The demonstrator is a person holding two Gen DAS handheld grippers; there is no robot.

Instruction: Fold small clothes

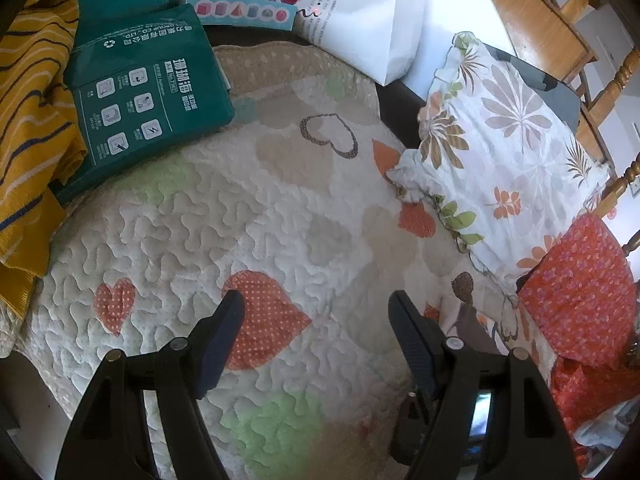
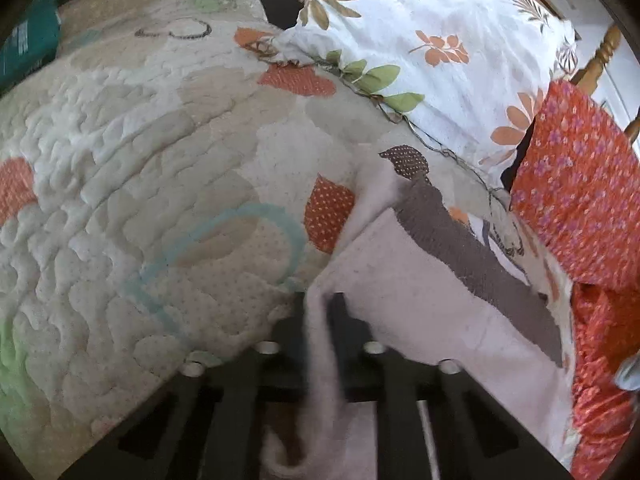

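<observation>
A small pale pink garment (image 2: 420, 304) with a grey-brown printed patch lies on the quilted heart-patterned cover (image 2: 140, 160). My right gripper (image 2: 318, 300) is shut on the pink garment's near corner, and the cloth runs down between the fingers. A small part of the garment (image 1: 468, 316) shows in the left wrist view beside the right finger. My left gripper (image 1: 316, 304) is open and empty, above the quilt (image 1: 240, 208) over an orange heart patch.
A floral pillowcase (image 1: 500, 152) and an orange floral cloth (image 1: 580, 292) lie to the right. A green box (image 1: 140, 92), a yellow striped garment (image 1: 32, 120) and a white paper bag (image 1: 360, 12) sit at the back left. Wooden chairs (image 1: 616, 76) stand beyond.
</observation>
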